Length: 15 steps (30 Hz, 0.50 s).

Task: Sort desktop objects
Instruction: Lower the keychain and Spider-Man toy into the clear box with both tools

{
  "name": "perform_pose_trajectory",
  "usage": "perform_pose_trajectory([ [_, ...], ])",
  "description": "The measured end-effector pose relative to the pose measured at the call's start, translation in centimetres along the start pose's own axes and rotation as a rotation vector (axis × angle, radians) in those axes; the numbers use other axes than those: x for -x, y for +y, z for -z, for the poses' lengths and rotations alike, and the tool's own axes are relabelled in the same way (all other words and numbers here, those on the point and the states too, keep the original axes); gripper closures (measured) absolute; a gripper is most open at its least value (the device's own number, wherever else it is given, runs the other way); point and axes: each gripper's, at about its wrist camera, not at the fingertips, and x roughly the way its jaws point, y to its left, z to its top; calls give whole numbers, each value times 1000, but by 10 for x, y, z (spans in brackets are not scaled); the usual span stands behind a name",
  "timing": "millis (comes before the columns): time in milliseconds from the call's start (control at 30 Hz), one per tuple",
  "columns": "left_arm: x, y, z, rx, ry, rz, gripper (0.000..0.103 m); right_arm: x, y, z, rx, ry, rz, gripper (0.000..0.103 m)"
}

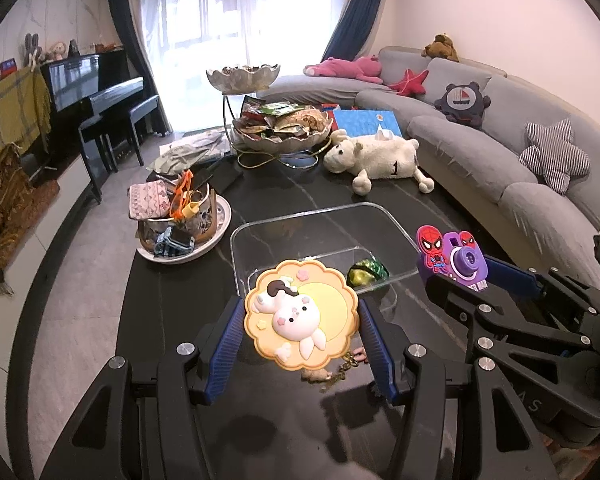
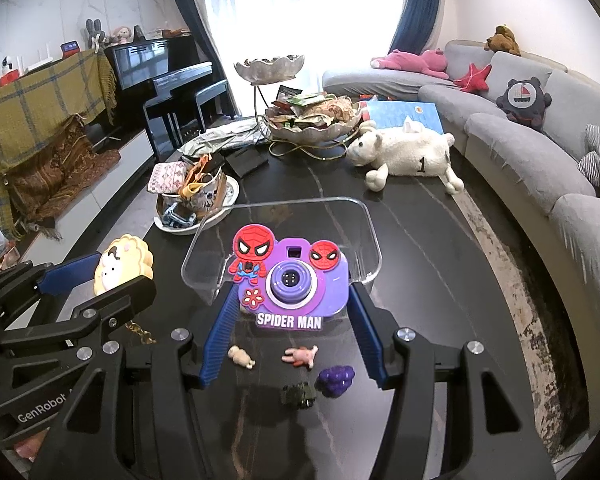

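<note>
Now left tongs grip the bunny cookie charm; right tongs grip the Spider-Man camera.

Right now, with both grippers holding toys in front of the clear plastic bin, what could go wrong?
1. The left gripper clamps the round yellow bunny toy only at its edges; its dangling gold keychain could snag on the clear plastic bin's rim.
2. The right gripper carries the purple Spider-Man toy camera close beside the left one, so they could collide over the bin.
3. The shiny green ball already in the bin could get knocked.
</note>
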Motion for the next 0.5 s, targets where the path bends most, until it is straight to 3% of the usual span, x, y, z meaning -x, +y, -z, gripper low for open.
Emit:
perform_pose_trajectory([
  [500,-25,7,-30,-11,-14,-6,50,-29,-4,-31,6,-9,10,50],
])
